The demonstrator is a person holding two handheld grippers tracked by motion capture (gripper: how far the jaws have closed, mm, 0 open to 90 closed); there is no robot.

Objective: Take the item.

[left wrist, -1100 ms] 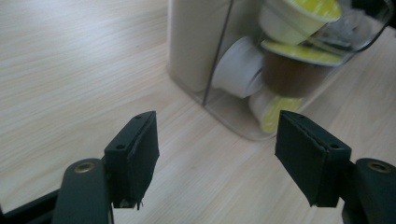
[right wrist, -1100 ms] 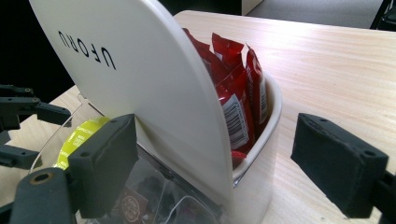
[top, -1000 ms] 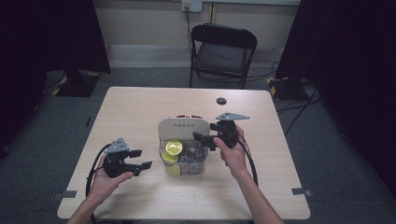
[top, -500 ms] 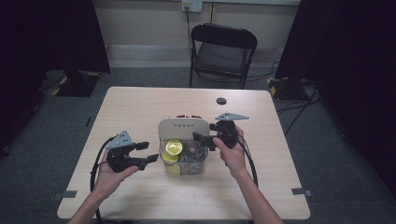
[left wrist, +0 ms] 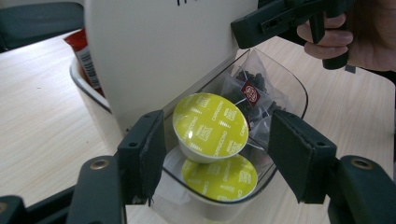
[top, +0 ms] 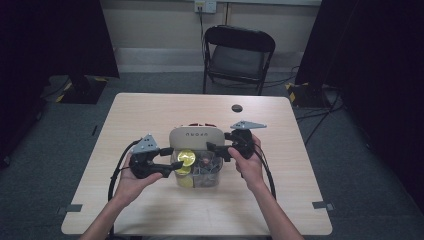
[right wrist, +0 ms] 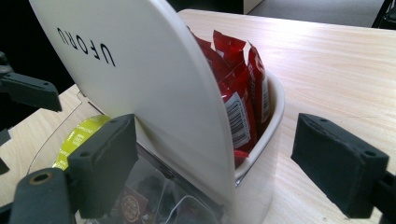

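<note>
A clear organiser bin [top: 197,180] with a white upright panel [top: 196,136] stands mid-table. Its front part holds two yellow-green coffee capsules, one tilted on top [left wrist: 210,123] and one below [left wrist: 219,177], and a tea bag [left wrist: 250,88]. Red sachets [right wrist: 238,79] fill the rear part. My left gripper [top: 172,160] is at the bin's left front corner. Its jaws have just been closing, with the upper capsule [top: 186,157] between them, and a gap still shows beside the pads [left wrist: 294,156]. My right gripper [top: 217,142] stands open, straddling the white panel [right wrist: 154,84] and the bin's right end.
A small black round object [top: 236,108] lies on the wooden table [top: 150,115] behind the bin. A black folding chair [top: 239,50] stands beyond the far edge. Each gripper's cable trails back toward the near edge.
My left gripper has moved right and upward from open table to the bin's front corner, and its jaws have narrowed around the upper capsule. The right gripper has stayed put.
</note>
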